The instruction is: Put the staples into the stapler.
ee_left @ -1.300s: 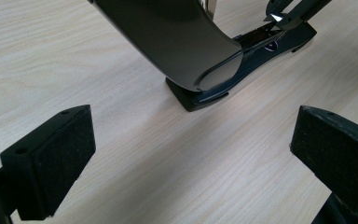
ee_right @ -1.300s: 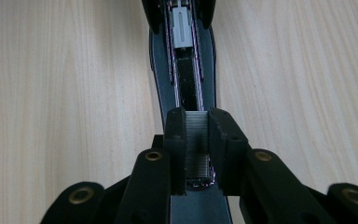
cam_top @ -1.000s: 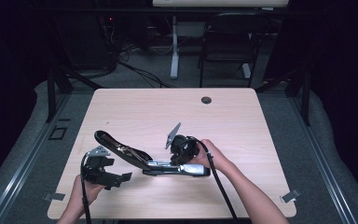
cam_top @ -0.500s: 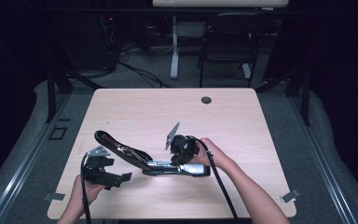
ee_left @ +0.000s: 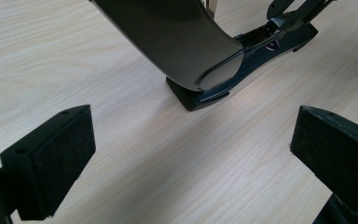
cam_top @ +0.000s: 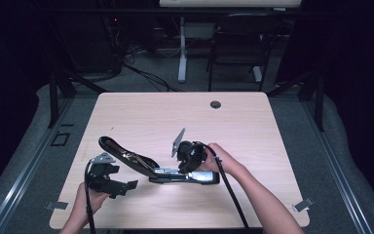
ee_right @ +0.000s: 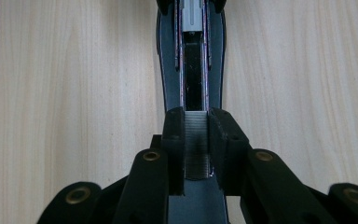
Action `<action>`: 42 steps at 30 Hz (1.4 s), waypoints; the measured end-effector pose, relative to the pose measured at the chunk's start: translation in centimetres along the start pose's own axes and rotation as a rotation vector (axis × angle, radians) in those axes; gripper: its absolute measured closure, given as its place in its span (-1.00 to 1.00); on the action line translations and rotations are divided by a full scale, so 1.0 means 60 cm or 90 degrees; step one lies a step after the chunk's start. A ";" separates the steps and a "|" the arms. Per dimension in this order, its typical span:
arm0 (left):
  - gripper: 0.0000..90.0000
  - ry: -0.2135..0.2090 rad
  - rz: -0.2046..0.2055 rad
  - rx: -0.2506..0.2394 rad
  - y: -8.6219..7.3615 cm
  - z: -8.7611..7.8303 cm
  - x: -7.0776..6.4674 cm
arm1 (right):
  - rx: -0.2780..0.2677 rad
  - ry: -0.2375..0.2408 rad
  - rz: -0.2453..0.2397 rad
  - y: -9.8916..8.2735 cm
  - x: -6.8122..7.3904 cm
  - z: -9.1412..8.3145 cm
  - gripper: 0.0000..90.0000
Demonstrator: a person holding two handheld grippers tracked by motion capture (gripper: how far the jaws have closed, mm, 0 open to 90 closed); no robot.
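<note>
High view: a large black stapler (cam_top: 175,173) with its top arm swung open lies near the front edge of the pale wooden table (cam_top: 253,122), its long base flat and the raised arm arching up to the left. The right gripper (cam_top: 191,157) sits over the middle of the stapler's base; the left gripper (cam_top: 108,178) rests on the table just left of the stapler, apart from it. A small dark round grommet (cam_top: 215,104) sits well behind the stapler, near the table's far edge.

Left gripper view: the 2 black padded jaws stand wide apart with nothing between them, pointing at the stapler's glossy curved arm (ee_left: 177,42) and the base's black end (ee_left: 200,95) beyond it.

Right gripper view: the jaws are nearly closed on a grey ribbed strip of staples (ee_right: 196,140), held directly over the stapler's open magazine channel (ee_right: 193,84). A silver pusher (ee_right: 192,14) shows at the channel's far end.

The step in hand looks like loading staples. The next move likely calls for lowering the strip squarely into the channel, keeping it aligned with the rails, then releasing; the left gripper is placed to steady or close the arm.

No brand, label or writing can be read on anything.
</note>
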State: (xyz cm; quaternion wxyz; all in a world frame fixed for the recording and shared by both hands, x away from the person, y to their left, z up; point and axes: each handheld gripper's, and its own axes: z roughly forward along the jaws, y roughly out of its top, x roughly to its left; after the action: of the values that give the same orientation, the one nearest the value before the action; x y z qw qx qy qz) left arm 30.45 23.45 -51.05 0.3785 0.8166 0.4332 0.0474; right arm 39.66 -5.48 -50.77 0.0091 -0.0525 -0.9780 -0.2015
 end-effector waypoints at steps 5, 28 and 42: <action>-1.00 0.000 0.000 0.000 0.000 0.000 0.000 | 0.009 0.000 -0.004 0.003 0.001 0.000 0.71; -1.00 0.001 -0.007 -0.001 0.000 -0.005 0.003 | -0.032 -0.043 0.099 -0.022 -0.001 -0.012 0.08; -1.00 0.022 -0.029 -0.002 0.002 -0.010 0.005 | -0.103 -0.083 0.195 -0.077 0.012 -0.050 -0.64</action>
State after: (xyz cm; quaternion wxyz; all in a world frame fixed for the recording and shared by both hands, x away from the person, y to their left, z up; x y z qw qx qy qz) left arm 30.47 23.98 -50.62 0.3731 0.8049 0.4583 0.0534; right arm 38.45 -10.79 -49.78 -0.0282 -0.2141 -0.9378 -0.2719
